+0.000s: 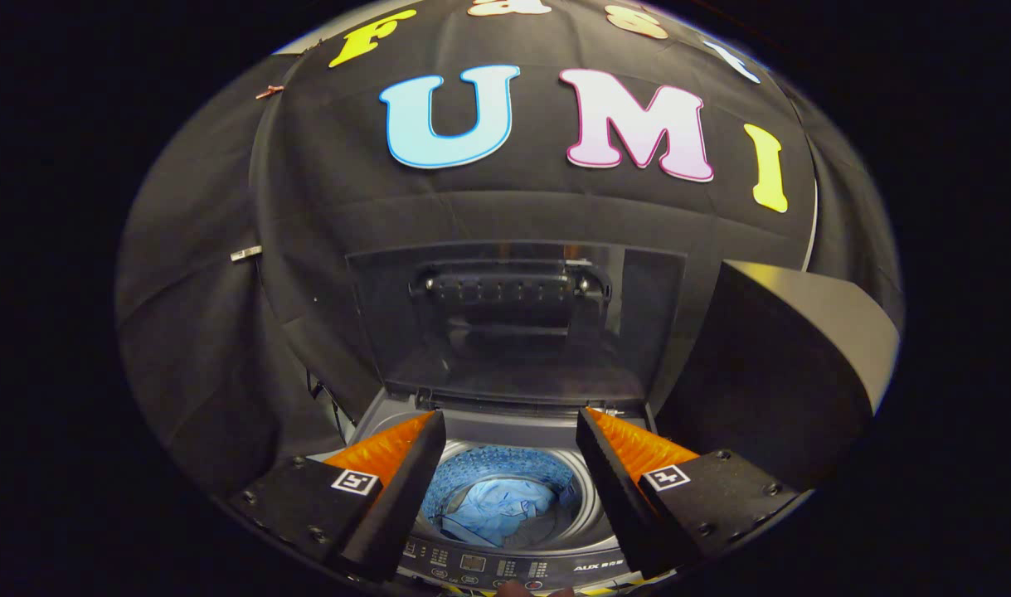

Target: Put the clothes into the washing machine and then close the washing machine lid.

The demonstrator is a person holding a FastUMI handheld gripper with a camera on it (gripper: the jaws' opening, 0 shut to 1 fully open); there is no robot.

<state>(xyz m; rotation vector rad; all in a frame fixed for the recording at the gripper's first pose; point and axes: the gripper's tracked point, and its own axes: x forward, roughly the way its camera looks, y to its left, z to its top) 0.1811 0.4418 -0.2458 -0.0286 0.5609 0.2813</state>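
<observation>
This is a recording booth made to look like a laundry spot at home. Black cloth (223, 274) hangs as the wall all around. A top-loading washing machine (505, 568) stands against it with its lid (513, 323) up, and blue clothes (497, 510) lie in the drum. A black box (779, 365) stands beside it.

Top-loading grey washing machine (505, 568): dark translucent lid (513, 323) raised upright behind the round drum opening; light-blue crumpled garment (497, 510) inside the drum; gripper (509, 435) above the drum, fingers spread wide, holding nothing; black box (770, 373) beside the machine.
</observation>
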